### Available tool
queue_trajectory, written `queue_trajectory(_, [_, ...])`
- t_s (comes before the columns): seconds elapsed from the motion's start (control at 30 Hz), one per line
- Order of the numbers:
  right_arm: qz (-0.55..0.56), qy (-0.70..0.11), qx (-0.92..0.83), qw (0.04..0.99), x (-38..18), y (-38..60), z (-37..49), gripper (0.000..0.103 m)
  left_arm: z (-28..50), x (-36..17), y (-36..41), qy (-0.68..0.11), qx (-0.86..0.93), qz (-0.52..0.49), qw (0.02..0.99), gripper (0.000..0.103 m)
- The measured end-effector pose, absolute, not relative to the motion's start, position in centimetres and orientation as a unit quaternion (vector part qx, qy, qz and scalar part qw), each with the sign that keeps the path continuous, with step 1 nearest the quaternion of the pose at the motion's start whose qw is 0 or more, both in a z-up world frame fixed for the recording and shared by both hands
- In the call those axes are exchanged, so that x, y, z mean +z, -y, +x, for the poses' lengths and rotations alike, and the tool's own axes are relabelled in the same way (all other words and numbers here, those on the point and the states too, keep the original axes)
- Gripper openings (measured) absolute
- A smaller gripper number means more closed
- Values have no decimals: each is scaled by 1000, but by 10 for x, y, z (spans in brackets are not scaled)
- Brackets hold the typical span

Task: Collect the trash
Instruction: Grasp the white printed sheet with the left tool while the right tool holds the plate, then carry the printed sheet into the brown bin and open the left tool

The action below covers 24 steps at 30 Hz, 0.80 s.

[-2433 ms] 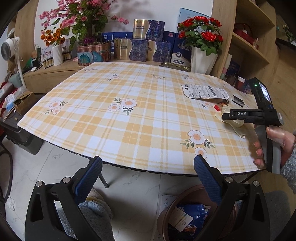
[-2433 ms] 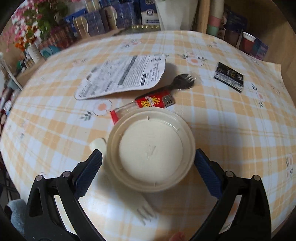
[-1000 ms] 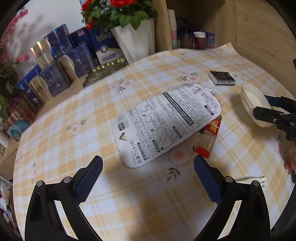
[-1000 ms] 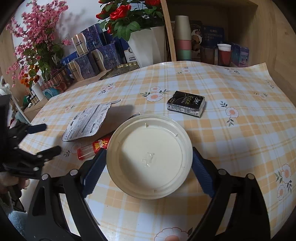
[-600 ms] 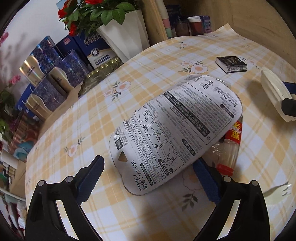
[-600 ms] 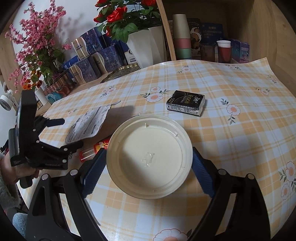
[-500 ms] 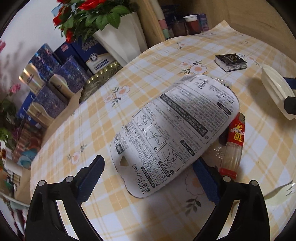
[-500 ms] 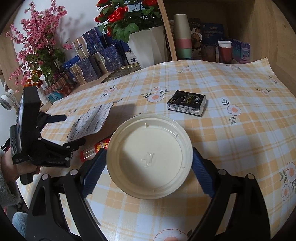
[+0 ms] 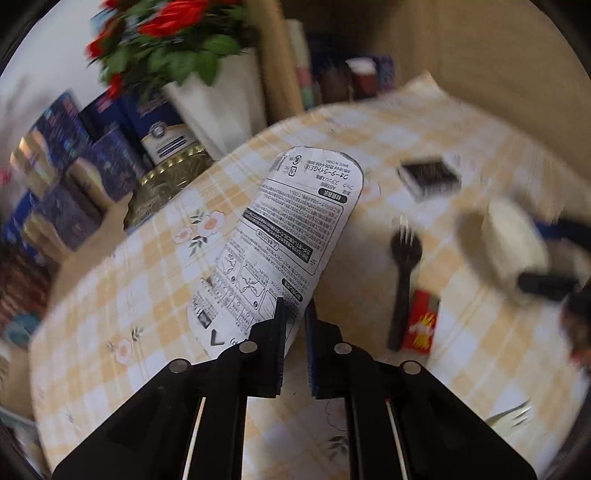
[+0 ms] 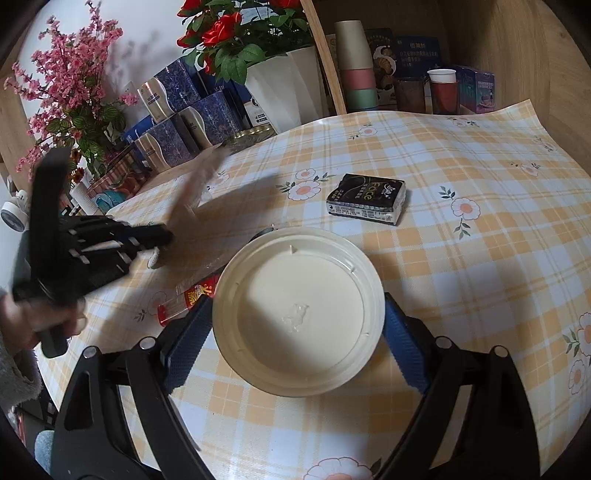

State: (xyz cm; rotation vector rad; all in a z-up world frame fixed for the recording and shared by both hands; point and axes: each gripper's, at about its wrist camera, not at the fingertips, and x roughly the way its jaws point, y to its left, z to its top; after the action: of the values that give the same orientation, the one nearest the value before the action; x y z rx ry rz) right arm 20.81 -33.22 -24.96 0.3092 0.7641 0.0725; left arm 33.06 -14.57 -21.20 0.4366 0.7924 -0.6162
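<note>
With left gripper (image 9: 295, 314) pinching the card (image 9: 284, 236) and right gripper (image 10: 295, 332) clamped round the lid (image 10: 297, 310), both need binning next

Checked tablecloth (image 10: 461, 258), wooden shelving (image 10: 517, 48), white wall (image 10: 144, 22).

I see a cream bowl (image 10: 298, 310) between blue-padded black right tongs (image 10: 295, 345). White card (image 9: 284, 236) carries black print. Desk (image 10: 480, 229) cloth: orange-and-white check with flowers. Black fork (image 9: 403, 273), red-labelled tube (image 9: 421, 322), black tissue pack (image 10: 366, 198).
</note>
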Motion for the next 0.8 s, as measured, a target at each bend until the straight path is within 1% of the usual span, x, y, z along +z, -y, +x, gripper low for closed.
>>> queue_trajectory(0.07, [153, -372, 35, 915, -250, 333, 208, 87, 334, -195, 131, -389, -296, 146, 860, 6])
queue_trajectory(0.2, [160, -371, 34, 914, -250, 336, 208, 87, 325, -166, 98, -421, -303, 41, 854, 5])
queue_trajectory(0.33, [160, -370, 34, 915, -251, 336, 207, 87, 302, -152, 72, -458, -310, -27, 833, 4])
queue_trajectory(0.6, [156, -375, 28, 913, -251, 336, 208, 87, 258, -151, 39, -459, -294, -57, 837, 3])
queue_trajectory(0.8, [138, -383, 11, 914, -249, 331, 210, 87, 226, -138, 26, -454, -299, -56, 838, 2])
